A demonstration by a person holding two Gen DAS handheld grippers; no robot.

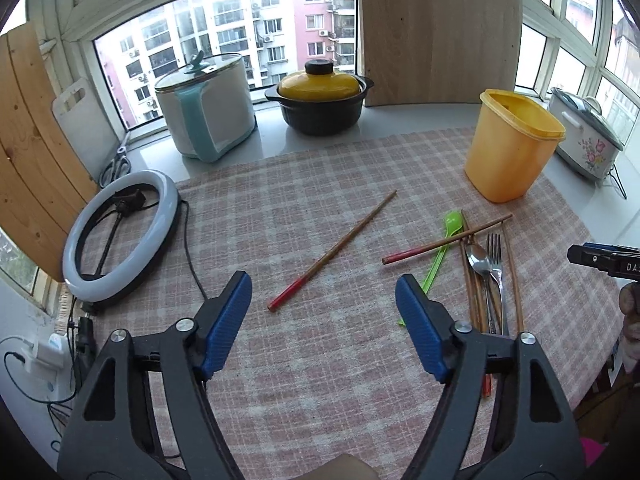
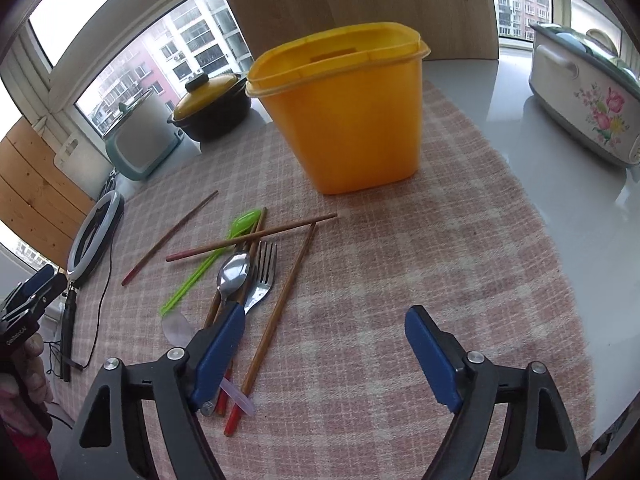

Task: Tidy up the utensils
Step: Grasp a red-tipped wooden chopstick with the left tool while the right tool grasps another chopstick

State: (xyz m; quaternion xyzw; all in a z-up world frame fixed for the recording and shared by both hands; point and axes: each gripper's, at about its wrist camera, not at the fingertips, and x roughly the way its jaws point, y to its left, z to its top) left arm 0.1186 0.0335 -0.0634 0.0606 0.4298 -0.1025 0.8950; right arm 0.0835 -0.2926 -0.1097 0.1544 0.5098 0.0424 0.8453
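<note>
Countertop (image 1: 420, 114), pale and glossy, carrying a pink-and-cream checked cloth (image 1: 320, 360) on which all the utensils lie. Orange plastic container (image 2: 340, 120), upright and open-topped, on the far part of the cloth, just beyond the utensil cluster. White pot with teal trim (image 1: 208, 108) and black casserole with yellow lid (image 1: 320, 96) along the window; floral cooker (image 2: 592, 108) at the counter's right edge; ring light (image 1: 120, 236) flat at the left edge of the cloth.

Left gripper (image 1: 324, 308): jaws spread wide, nothing between them, above bare cloth near the red end of a lone chopstick (image 1: 332, 252) that lies diagonally, apart from the rest. Right gripper (image 2: 324, 352): jaws likewise spread wide and empty, its left finger over the handles of the cluster.

Cluster, left of the right gripper: green plastic spoon (image 2: 224, 252), metal spoon (image 2: 234, 276) and fork (image 2: 262, 280) side by side, several brown red-tipped chopsticks (image 2: 280, 304) running lengthwise, and one crossing chopstick (image 2: 252, 237) resting on top of the others.
</note>
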